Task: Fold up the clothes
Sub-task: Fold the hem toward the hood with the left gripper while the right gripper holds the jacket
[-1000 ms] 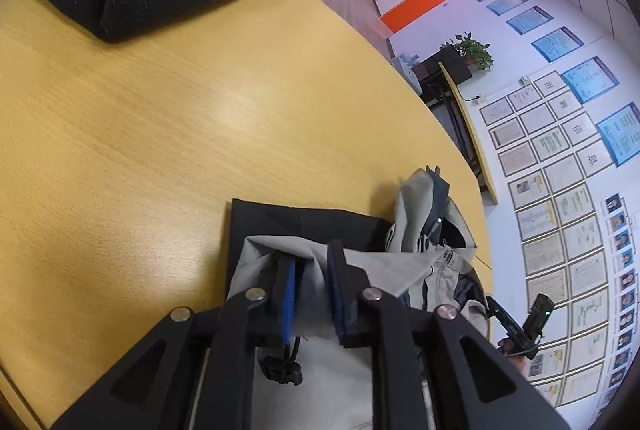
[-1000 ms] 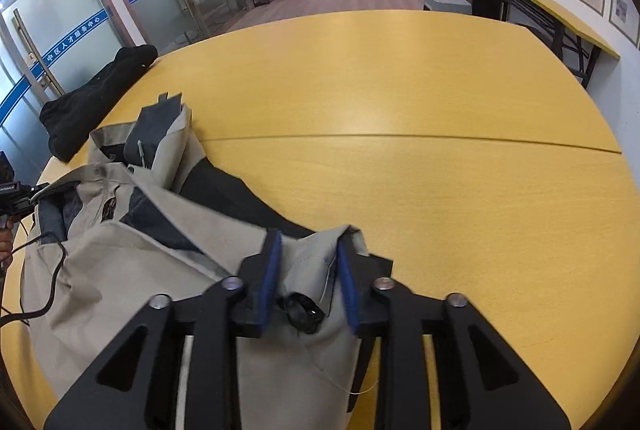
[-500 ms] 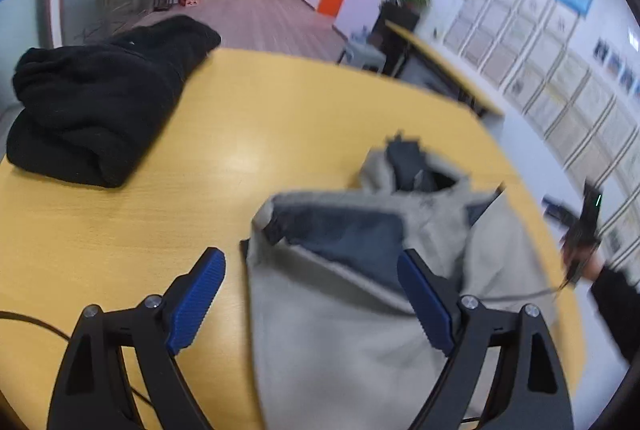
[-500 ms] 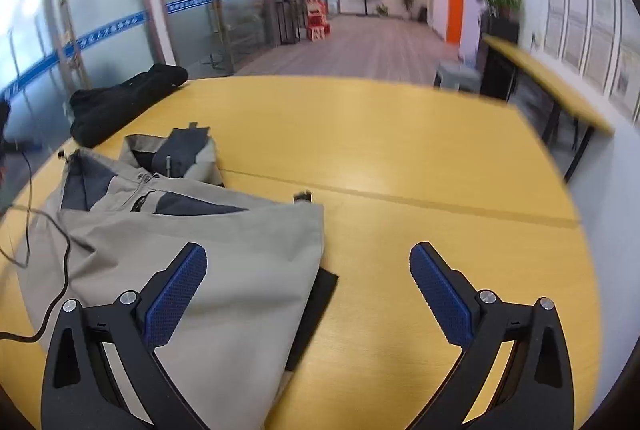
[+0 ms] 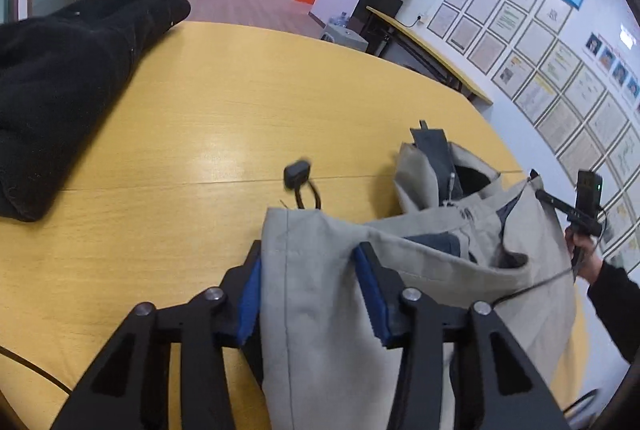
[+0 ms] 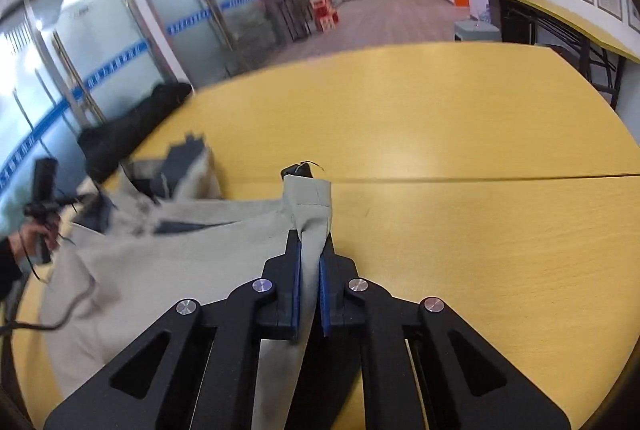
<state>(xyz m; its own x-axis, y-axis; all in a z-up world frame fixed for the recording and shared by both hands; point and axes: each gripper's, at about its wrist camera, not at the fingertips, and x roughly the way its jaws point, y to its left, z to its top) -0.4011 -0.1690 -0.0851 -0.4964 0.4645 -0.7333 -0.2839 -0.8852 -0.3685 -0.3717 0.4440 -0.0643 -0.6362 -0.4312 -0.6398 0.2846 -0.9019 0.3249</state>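
A beige jacket (image 5: 440, 270) with grey-blue lining lies on the yellow table (image 5: 240, 102); its collar stands up at the far end. My left gripper (image 5: 310, 270) straddles the jacket's near hem corner, its blue pads partly closed with the cloth between them. A black drawstring toggle (image 5: 295, 172) sticks out past that corner. In the right wrist view my right gripper (image 6: 310, 258) is shut on a bunched corner of the jacket (image 6: 160, 250), lifted a little above the table (image 6: 460, 150).
A folded black garment (image 5: 68, 70) lies at the table's far left, also in the right wrist view (image 6: 132, 126). Each view shows the other hand with its gripper handle (image 5: 586, 206). A long side table (image 5: 424, 42) stands by the wall.
Half a second ago both grippers were wide open above the jacket. Now both have come down onto its hem corners; the right has shut on the cloth and the left has narrowed around it.
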